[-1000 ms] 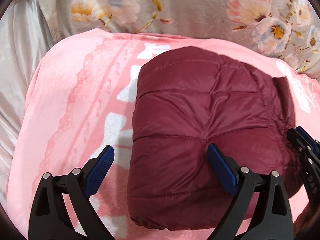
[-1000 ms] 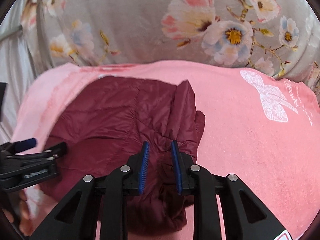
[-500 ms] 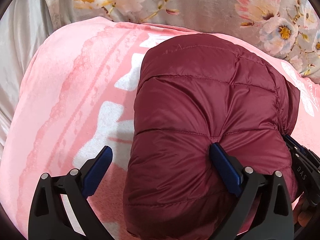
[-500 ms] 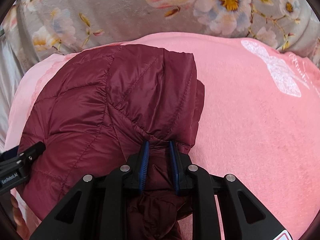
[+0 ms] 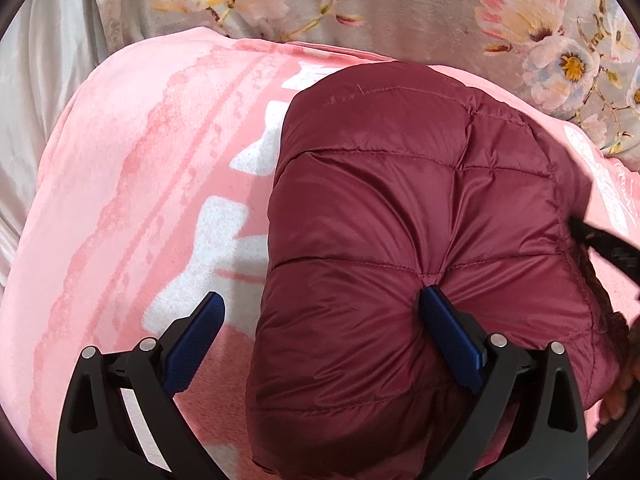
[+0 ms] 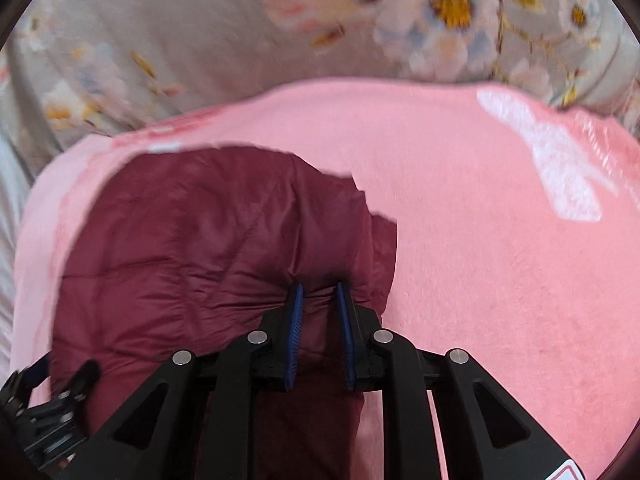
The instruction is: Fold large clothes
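Maroon quilted puffer jacket [image 5: 400, 220], folded into a fat bundle, sitting on a pink blanket [image 5: 140, 200] with white patches printed on it. In the left wrist view, filling the frame from centre out to about 4 o'clock; in the right wrist view, sprawled from centre toward 8 o'clock, blurry there.

Right gripper [image 6: 319, 292] pinching a puckered ridge of the jacket's near edge between its blue pads [image 6: 297, 320]. Jaws just been closing, fabric bunched up tight between them, only a narrow gap left and stuffed with jacket. Wrinkles fanning out from that pinch point toward 9 and 10 o'clock.

Left gripper [image 5: 320, 308] spread wide. Right-hand pad [image 5: 448, 332] dug into the jacket's puffy top, dimpling it at a seam crossing. Left-hand pad [image 5: 200, 328] hanging over bare blanket at about 8 o'clock, well off the fabric. So not a clamp, more a one-sided press.

Same left gripper peeking into the right wrist view at 8 o'clock, low corner, touching the jacket's edge as far as the blur allows. Black bit of the right gripper showing at 3 o'clock in the left wrist view, plus fingertips of a hand [image 5: 616, 400] near 4 o'clock.

Past the blanket, at 12 o'clock in both views, grey floral bedding [image 5: 400, 8] with pink and white blossoms. Pale satin sheet [image 5: 36, 100] off at 10 o'clock.
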Demonstrator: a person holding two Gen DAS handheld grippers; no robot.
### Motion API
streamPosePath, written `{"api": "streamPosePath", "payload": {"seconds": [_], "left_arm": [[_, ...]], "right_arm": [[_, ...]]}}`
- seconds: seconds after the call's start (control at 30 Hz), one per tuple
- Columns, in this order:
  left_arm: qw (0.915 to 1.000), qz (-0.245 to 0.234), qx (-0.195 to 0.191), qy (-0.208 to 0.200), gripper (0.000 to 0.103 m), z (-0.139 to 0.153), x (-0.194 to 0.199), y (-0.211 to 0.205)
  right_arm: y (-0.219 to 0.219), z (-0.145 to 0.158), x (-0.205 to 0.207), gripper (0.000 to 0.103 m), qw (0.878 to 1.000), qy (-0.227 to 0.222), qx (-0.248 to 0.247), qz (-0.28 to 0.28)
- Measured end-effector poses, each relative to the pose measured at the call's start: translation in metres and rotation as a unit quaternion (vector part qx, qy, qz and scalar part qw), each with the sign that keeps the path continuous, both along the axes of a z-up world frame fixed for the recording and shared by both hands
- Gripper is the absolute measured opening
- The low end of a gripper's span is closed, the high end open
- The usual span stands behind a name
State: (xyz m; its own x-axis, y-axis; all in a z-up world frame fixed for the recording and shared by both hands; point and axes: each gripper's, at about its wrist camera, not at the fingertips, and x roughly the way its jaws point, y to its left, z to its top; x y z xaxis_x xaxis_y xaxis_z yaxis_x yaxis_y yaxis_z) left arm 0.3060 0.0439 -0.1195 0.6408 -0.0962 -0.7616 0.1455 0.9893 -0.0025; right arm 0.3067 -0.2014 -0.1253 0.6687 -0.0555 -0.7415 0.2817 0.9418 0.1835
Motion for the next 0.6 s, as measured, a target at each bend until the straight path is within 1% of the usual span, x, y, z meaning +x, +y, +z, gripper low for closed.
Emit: {"api": "streamPosePath", "payload": {"seconds": [0.1, 0.2, 0.3, 0.33, 0.37, 0.43, 0.5, 0.57, 0.6], "left_arm": [[1.0000, 0.000, -0.004, 0.001, 0.097, -0.001, 0.001, 0.001], [0.9999, 0.001, -0.011, 0.004, 0.097, 0.000, 0.000, 0.003], [0.9997, 0.000, -0.023, 0.002, 0.096, 0.006, -0.010, 0.007], [0.9997, -0.002, -0.023, -0.004, 0.095, 0.010, -0.016, 0.008], [0.9996, -0.005, -0.023, -0.014, 0.095, 0.015, -0.024, 0.008], [0.9993, -0.009, -0.021, -0.031, 0.096, 0.022, -0.038, 0.009], [0.9989, -0.011, -0.020, -0.040, 0.096, 0.027, -0.051, 0.009], [0.9986, -0.017, -0.024, -0.044, 0.096, 0.030, -0.066, 0.009], [0.9984, -0.017, -0.022, -0.048, 0.096, 0.031, -0.076, 0.008]], "right_arm": [[-0.001, -0.004, 0.004, 0.014, 1.000, 0.005, 0.005, -0.001], [0.002, 0.009, -0.010, 0.014, 1.000, -0.009, 0.007, -0.007], [0.014, 0.029, -0.042, 0.014, 0.999, -0.046, -0.002, 0.001], [0.022, 0.036, -0.059, 0.017, 0.998, -0.061, -0.014, 0.007], [0.028, 0.040, -0.070, 0.019, 0.997, -0.069, -0.023, 0.011], [0.040, 0.044, -0.095, 0.020, 0.996, -0.083, -0.035, 0.018], [0.050, 0.046, -0.117, 0.021, 0.994, -0.094, -0.046, 0.023], [0.060, 0.047, -0.141, 0.025, 0.992, -0.107, -0.064, 0.022], [0.063, 0.048, -0.149, 0.034, 0.991, -0.113, -0.071, 0.020]]}}
